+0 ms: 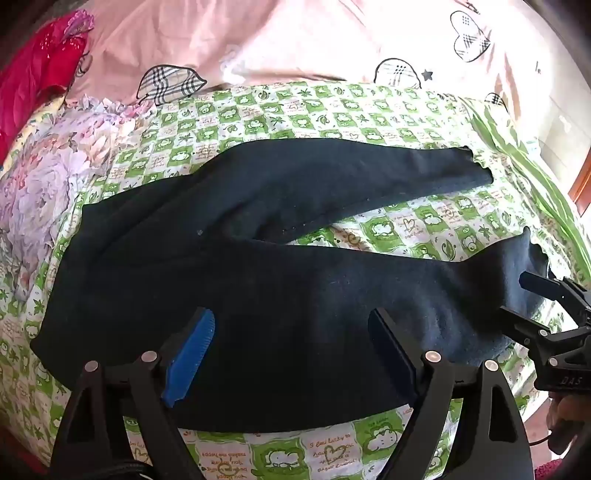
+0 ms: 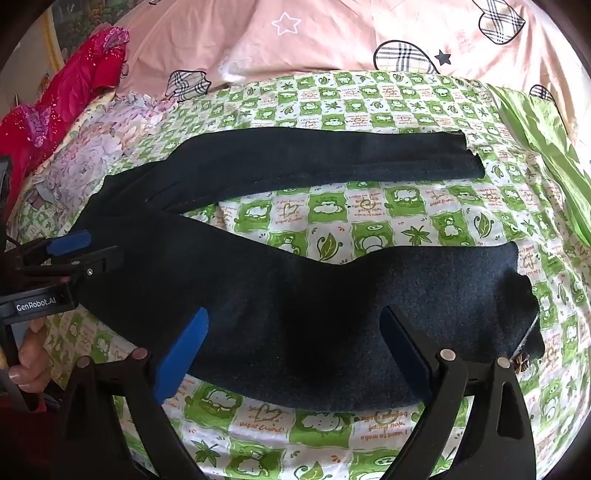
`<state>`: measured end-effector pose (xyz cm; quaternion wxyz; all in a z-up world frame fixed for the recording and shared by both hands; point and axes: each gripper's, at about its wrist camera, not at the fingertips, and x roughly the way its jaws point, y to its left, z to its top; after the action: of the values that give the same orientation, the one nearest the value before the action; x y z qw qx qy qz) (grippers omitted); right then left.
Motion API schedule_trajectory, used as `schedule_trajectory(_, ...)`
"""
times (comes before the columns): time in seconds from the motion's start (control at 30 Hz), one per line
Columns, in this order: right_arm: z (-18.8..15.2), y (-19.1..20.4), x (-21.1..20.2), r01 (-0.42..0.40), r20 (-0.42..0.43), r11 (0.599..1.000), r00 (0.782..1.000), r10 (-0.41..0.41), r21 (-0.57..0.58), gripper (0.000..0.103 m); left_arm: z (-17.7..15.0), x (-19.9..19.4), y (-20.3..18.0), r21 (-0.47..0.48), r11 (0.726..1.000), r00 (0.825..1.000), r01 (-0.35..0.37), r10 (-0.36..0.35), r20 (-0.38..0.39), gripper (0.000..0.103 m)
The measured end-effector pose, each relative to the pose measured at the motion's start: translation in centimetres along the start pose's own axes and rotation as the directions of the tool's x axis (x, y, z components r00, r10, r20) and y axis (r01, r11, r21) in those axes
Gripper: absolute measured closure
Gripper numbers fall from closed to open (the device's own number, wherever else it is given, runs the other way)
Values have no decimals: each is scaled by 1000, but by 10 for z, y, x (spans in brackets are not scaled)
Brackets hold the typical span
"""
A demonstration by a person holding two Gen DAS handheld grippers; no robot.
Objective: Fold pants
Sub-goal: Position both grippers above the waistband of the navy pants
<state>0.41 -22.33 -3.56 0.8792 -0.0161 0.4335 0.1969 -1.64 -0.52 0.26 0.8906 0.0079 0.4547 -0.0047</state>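
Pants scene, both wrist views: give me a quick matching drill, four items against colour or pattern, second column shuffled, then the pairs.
Items:
1. pants
2. sheet under the pants
3. quilt at the back
4. cloth at far left

Colour or pattern:
A. pink with plaid hearts and stars
B. bright red with sparkles
C. dark navy, plain
D. green and white squares with cartoons

Pairs: 1-C, 2-D, 3-A, 4-B

Both tools, left and right, are open above the near pant leg.

Bright daylight from the right, strong fisheye bending, dark vignetted corners.
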Motion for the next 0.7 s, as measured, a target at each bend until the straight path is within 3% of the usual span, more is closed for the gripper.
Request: schedule_trajectory(0.7, 9, -10, 3, -8, -2, 1000, 1000, 8, 0, 9, 0, 3, -5, -7, 1000, 1000, 3, -3, -10, 17)
